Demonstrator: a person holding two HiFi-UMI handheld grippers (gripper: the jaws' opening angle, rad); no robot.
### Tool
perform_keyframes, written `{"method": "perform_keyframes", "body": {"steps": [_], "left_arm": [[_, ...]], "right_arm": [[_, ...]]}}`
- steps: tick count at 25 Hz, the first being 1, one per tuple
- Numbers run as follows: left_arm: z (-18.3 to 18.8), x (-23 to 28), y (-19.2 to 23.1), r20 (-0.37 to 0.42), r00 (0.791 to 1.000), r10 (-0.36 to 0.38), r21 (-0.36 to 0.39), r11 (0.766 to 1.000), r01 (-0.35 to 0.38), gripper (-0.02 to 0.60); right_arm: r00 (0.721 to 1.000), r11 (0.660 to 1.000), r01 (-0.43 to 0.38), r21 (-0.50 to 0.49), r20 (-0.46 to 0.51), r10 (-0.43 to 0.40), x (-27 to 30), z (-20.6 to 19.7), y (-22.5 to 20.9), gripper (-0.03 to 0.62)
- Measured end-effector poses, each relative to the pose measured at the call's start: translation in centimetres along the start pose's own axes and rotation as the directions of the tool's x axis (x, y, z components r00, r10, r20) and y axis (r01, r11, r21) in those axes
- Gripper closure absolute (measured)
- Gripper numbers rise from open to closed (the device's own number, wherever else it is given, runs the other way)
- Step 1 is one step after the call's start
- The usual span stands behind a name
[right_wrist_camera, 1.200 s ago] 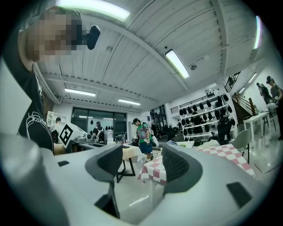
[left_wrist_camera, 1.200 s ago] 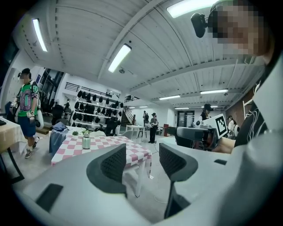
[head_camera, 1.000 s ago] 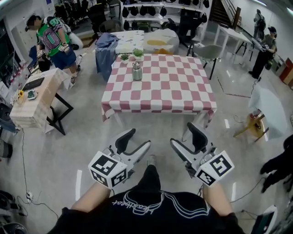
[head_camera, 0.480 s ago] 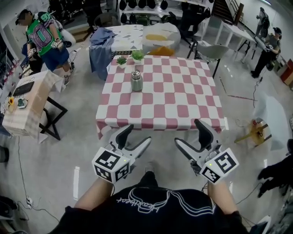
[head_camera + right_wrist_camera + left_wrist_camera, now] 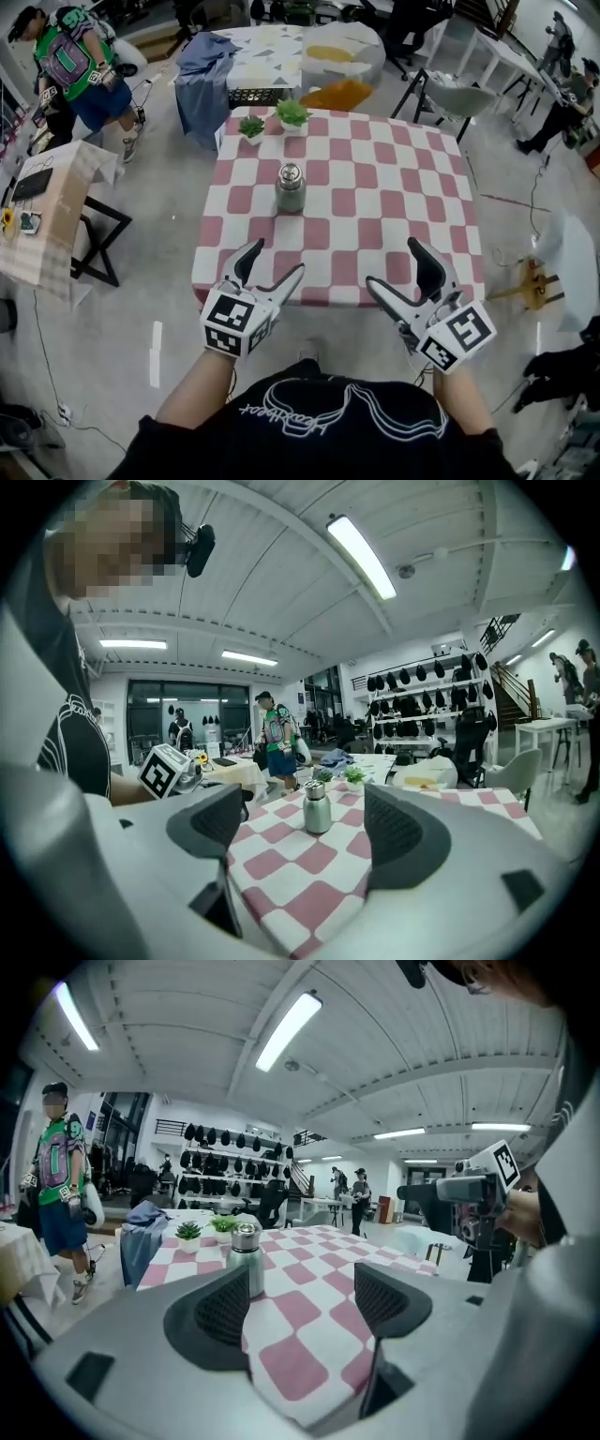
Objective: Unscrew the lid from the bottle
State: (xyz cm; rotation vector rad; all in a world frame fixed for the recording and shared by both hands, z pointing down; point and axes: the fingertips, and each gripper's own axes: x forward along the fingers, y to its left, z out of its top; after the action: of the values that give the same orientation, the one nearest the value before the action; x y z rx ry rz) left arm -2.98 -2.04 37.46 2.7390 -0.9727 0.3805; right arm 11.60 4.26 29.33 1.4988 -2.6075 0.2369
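A steel bottle (image 5: 290, 189) with a shiny screw lid (image 5: 290, 172) stands upright on the pink-and-white checked table (image 5: 375, 211), left of its middle. Both grippers hover at the table's near edge, well short of the bottle. My left gripper (image 5: 275, 262) has nothing between its jaws, which are opening. My right gripper (image 5: 394, 265) stands wide open and empty. In the left gripper view the bottle (image 5: 247, 1260) shows just past the left pad of the gripper (image 5: 305, 1302). In the right gripper view the bottle (image 5: 317, 808) stands far off between the jaws of the gripper (image 5: 307, 825).
Two small potted plants (image 5: 251, 127) (image 5: 293, 112) sit at the table's far edge. A wooden side table (image 5: 47, 216) is to the left, and a person in a green top (image 5: 70, 61) beyond it. A white chair (image 5: 459, 98) and a stool (image 5: 534, 277) are to the right.
The table has come much closer; both grippers now reach its near edge instead of hanging over the floor. Both pairs of jaws have spread wider.
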Motion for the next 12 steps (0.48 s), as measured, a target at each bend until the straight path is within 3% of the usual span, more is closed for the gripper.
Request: {"method": "perform_keyframes", "body": {"steps": [8,12], "left_arm": [[-1.5,6.4,5.1,-0.054,0.998,0.040,0.075,0.997,-0.036,0.244],[-1.9,8.4,6.7,-0.058,0.997,0.058,0.076,0.996,-0.053,0.244]], "right_arm": [[0.999,0.999,-0.035,0.037,-0.015,0.036,4.8,-0.9,-2.4,0.192],[0.998,0.997,-0.054,0.059,-0.013,0.055,6.2,-1.4,-3.1,0.194]]}}
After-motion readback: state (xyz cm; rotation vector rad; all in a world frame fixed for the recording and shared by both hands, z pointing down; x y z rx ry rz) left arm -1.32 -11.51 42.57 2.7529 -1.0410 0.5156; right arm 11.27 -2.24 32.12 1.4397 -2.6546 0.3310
